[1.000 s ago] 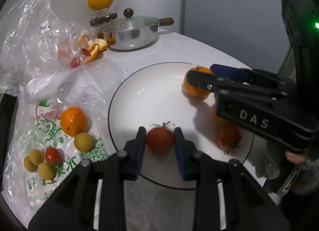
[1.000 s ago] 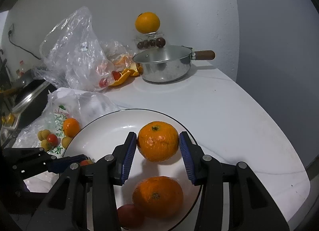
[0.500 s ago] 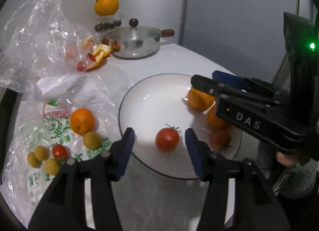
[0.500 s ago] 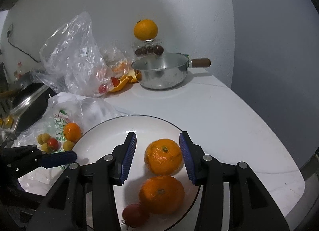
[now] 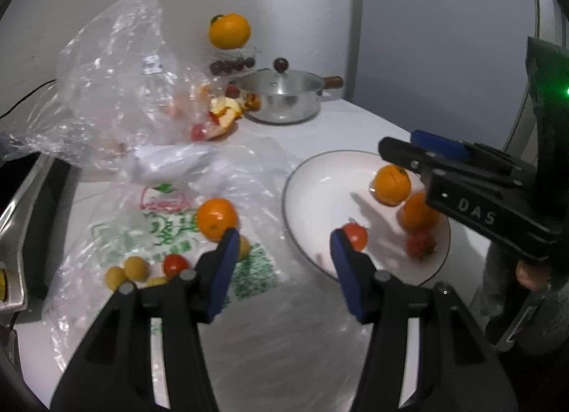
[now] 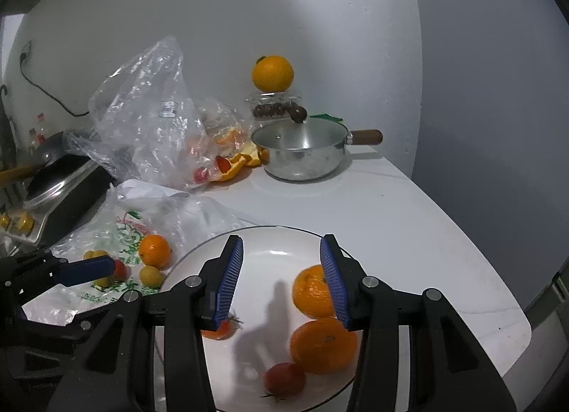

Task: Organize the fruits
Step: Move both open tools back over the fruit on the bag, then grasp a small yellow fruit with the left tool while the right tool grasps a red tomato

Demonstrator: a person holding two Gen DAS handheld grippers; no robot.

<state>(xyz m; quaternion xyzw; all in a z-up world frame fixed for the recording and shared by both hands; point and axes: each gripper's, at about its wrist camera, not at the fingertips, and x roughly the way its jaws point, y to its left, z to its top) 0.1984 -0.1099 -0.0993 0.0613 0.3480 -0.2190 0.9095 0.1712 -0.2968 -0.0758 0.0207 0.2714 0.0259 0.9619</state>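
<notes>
A white plate (image 5: 313, 181) (image 6: 274, 245) holds two oranges (image 5: 391, 184) (image 6: 309, 291) and two tomatoes (image 5: 355, 236) (image 6: 284, 378). On the printed plastic bag (image 5: 160, 230) to its left lie an orange (image 5: 216, 217) (image 6: 154, 250), a small tomato (image 5: 175, 264) and several small yellow fruits (image 5: 137, 268). My left gripper (image 5: 281, 252) is open and empty, raised over the plate's left edge. My right gripper (image 6: 281, 280) is open and empty above the plate; it shows in the left wrist view (image 5: 419, 149).
A steel pot with lid (image 5: 284, 95) (image 6: 302, 152) stands at the back. A clear bag (image 5: 124, 85) with peels and fruit lies behind the printed bag. An orange (image 5: 229, 30) sits on a jar. A black stove (image 6: 64, 184) is at the left.
My left gripper opened, let go of the tomato on the plate, and pulled back and left. My right gripper released its orange onto the plate and lifted back.
</notes>
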